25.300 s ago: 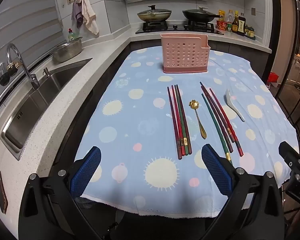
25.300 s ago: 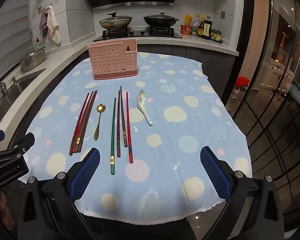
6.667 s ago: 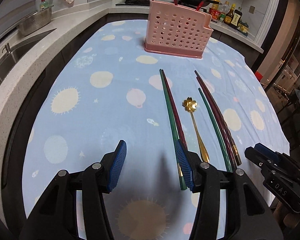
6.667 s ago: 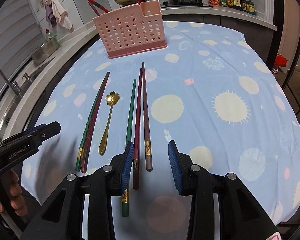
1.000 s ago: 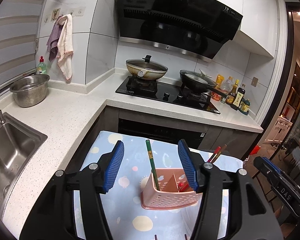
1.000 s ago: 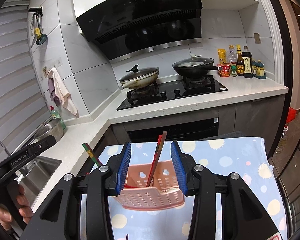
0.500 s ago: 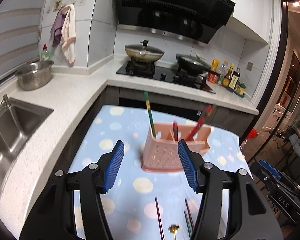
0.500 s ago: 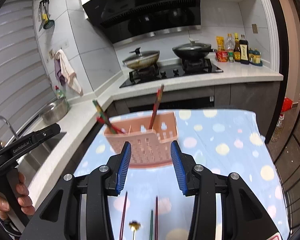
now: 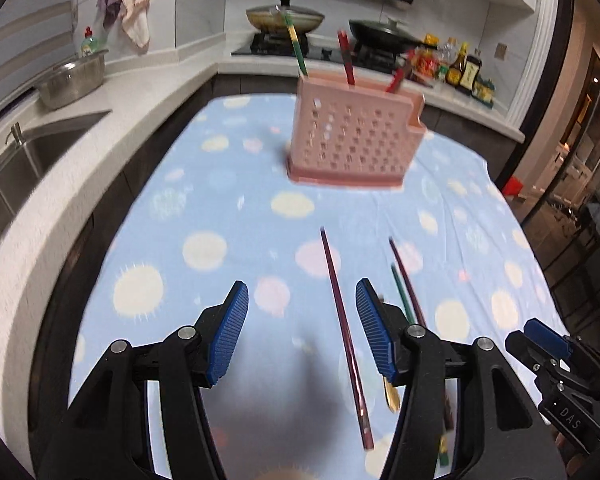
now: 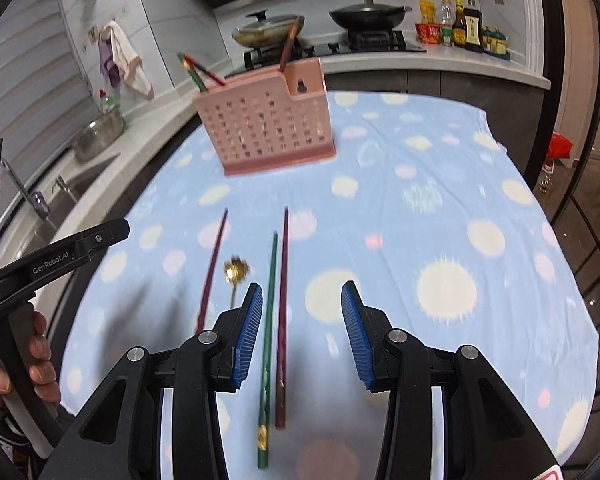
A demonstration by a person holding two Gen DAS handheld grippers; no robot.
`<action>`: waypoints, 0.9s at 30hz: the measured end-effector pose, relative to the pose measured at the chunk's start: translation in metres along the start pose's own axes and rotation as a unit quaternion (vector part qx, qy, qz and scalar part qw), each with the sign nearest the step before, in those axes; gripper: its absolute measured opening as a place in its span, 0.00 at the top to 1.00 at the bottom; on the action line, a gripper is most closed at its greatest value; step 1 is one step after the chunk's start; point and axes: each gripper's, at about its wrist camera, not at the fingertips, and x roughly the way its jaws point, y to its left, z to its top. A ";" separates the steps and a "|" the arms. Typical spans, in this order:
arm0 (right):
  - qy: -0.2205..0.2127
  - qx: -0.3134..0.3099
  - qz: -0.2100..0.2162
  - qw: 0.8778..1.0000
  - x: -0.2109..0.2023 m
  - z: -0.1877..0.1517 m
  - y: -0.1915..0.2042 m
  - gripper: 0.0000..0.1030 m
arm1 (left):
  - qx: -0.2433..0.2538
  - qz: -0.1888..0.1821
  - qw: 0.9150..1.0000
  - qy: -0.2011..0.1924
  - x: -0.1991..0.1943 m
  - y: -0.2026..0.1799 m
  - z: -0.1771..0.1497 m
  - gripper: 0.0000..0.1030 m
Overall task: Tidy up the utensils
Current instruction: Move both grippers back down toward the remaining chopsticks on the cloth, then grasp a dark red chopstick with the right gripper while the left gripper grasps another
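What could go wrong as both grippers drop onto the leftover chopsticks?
1. The right gripper frames the green chopstick and a dark red one side by side; it may grab both or neither.
2. The gold spoon lies close beside the left gripper's target chopstick; a finger could knock it.

pink perforated holder (image 9: 354,142); light blue tablecloth (image 10: 440,240) with pale dots; green chopstick (image 10: 268,344); gold spoon (image 10: 236,274).
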 end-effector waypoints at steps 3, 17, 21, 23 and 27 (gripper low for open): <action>0.020 -0.002 0.001 1.000 0.005 -0.021 0.000 0.61 | 0.002 0.001 1.000 0.022 0.006 -0.002 -0.021 0.48; 0.063 -0.024 -0.001 0.998 0.029 -0.057 0.011 0.72 | 0.010 0.000 0.997 0.073 0.015 -0.013 -0.076 0.48; 0.068 -0.029 -0.002 0.997 0.033 -0.059 0.014 0.74 | 0.021 -0.007 0.997 0.076 0.014 -0.021 -0.080 0.48; 0.071 -0.029 -0.003 0.997 0.037 -0.060 0.013 0.78 | 0.027 -0.009 0.997 0.076 0.015 -0.025 -0.081 0.48; 0.072 -0.023 -0.007 0.997 0.039 -0.060 0.007 0.84 | 0.035 -0.014 0.996 0.082 0.018 -0.031 -0.083 0.48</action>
